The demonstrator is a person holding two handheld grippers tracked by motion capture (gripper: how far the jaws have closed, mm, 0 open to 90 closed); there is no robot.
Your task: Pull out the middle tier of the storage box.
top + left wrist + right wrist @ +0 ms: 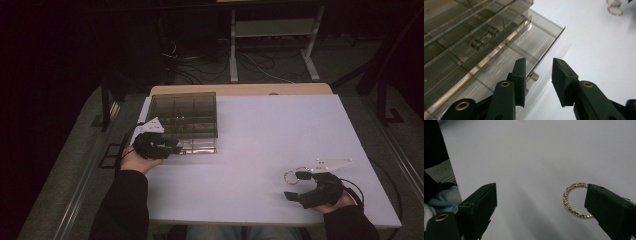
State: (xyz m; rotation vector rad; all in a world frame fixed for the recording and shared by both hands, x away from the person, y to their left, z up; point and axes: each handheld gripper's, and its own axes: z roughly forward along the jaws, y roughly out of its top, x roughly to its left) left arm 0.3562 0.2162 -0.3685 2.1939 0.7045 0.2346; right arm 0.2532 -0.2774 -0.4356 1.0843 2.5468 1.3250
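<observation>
Our left gripper point(539, 75) stands with its jaws a little apart, straddling the thin front edge of the pulled-out drawer point(534, 42) of the smoky clear organiser box point(184, 116). One pad sits just beside the wall and the other is clear of it, so nothing is clamped. Our right gripper point(541, 202) hangs wide open over the white table point(280, 130), one jaw just over the rim of the gold beaded ring point(574, 198), which lies flat and untouched near the table's right front corner. In the high view the ring point(290, 176) shows as a small hoop just left of that gripper point(295, 186), well apart from the box at the far left.

We judge the ring to be very light and stiff enough to keep its round shape, but thin, bumpy and apt to skate on the smooth tabletop. A pinch across the wire at one point of the rim, with one pad inside the hoop and one outside, looks safest to us; closing across the whole hoop risks flicking it away.

The drawer is thin, hard plastic: light, slick and somewhat brittle. We think its front lip is the place to hold, gently, since it slides easily. In the left gripper view a second gold ring point(615, 10) lies farther off on the table.
</observation>
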